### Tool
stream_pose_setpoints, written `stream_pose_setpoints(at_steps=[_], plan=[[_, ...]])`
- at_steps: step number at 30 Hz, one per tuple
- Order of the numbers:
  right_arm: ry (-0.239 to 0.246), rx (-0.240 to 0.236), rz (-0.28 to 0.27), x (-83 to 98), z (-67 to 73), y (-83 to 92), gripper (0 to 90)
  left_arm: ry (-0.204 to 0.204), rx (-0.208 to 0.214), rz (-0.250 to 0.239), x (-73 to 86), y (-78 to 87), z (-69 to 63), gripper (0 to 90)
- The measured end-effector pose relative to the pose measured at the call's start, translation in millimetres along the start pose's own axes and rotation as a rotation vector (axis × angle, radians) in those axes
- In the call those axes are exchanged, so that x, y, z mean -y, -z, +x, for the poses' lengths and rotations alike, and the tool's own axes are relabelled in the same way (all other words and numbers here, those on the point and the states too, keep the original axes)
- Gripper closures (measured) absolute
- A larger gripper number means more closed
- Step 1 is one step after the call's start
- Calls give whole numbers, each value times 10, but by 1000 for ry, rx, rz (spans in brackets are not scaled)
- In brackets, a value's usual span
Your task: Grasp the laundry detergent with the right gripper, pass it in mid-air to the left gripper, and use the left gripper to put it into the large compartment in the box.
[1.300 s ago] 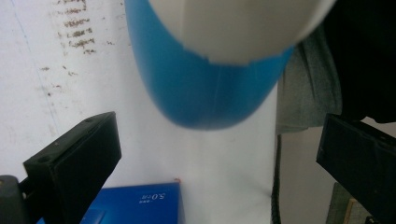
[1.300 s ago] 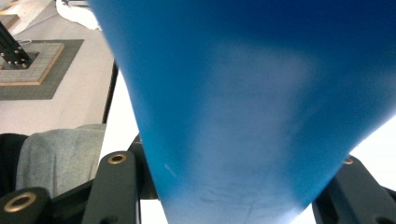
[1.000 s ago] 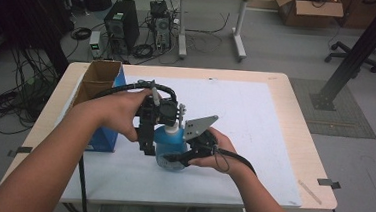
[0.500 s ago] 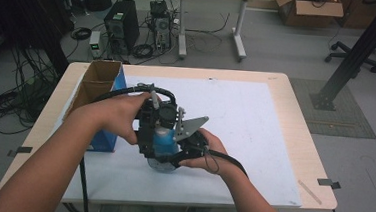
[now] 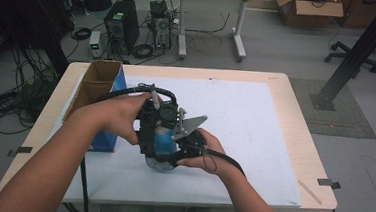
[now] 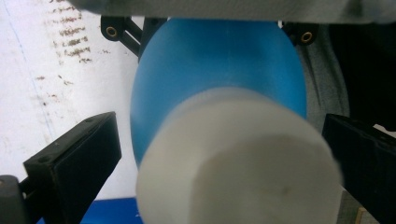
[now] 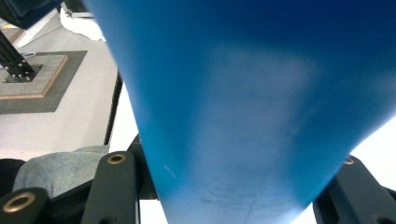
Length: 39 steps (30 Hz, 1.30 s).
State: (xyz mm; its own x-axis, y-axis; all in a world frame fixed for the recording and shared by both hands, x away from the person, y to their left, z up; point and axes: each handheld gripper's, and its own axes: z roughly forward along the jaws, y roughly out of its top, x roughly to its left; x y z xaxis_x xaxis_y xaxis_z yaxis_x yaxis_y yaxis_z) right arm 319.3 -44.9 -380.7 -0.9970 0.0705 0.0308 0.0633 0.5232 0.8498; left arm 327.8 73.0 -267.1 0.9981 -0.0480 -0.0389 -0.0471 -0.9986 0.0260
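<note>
Meeting over the near middle of the white-covered bench [image 5: 255, 120] in the high view, the left gripper [image 5: 155, 134] and right gripper [image 5: 183, 148] both close in on a blue bottle [image 5: 162, 140], beside an open cardboard box [image 5: 95, 82].

Left gripper view: black jaws stand apart either side of the bottle's white cap [image 6: 238, 163], not touching.

Right gripper view: jaws flank the blue body [image 7: 247, 107]; whether they grip, I cannot tell.
</note>
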Motion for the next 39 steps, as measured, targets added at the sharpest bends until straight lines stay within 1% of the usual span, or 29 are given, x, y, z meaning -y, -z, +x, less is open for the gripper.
stream_pose_setpoints(at_steps=[2, 5, 6, 8, 11, 12, 13, 17, 23, 33, 35, 37, 39], plan=[[-5, -3, 1, 1, 4, 2, 458, 1, -3, -2, -2, -1, -2, 14], [-4, -2, 1, -2, 8, 4, 458, -5, -5, -8, -5, 5, -6, 57], [8, 10, 4, 0, 0, 2, 457, -6, -5, -8, -7, 11, -7, 64], [11, 13, 4, 0, -1, 0, 457, -7, -4, -10, -10, 19, -9, 89], [13, 15, 3, -6, 0, -4, 457, -9, -10, -8, -15, 24, -13, 106], [21, 18, -2, -9, -6, -7, 457, -9, -10, -9, -15, 24, -13, 114], [14, 15, 1, -11, 1, -6, 457, -10, -9, -9, -16, 24, -12, 122], [21, 14, 0, -20, 6, -18, 457, -13, -13, -10, -18, 26, -13, 144], [19, 12, -3, -25, 12, -24, 457, -16, -13, -10, -28, 16, -16, 184], [18, 13, -5, -30, 14, -20, 457, -20, -16, -2, -33, 21, -23, 240], [19, 15, -4, -29, 14, -22, 457, -23, -13, 4, -30, 17, -22, 263], [22, 17, -3, -28, 11, -26, 456, -21, -6, 0, -22, 9, -23, 299], [24, 17, 0, -30, 13, -27, 457, -20, -9, 7, -18, 13, -17, 303]])
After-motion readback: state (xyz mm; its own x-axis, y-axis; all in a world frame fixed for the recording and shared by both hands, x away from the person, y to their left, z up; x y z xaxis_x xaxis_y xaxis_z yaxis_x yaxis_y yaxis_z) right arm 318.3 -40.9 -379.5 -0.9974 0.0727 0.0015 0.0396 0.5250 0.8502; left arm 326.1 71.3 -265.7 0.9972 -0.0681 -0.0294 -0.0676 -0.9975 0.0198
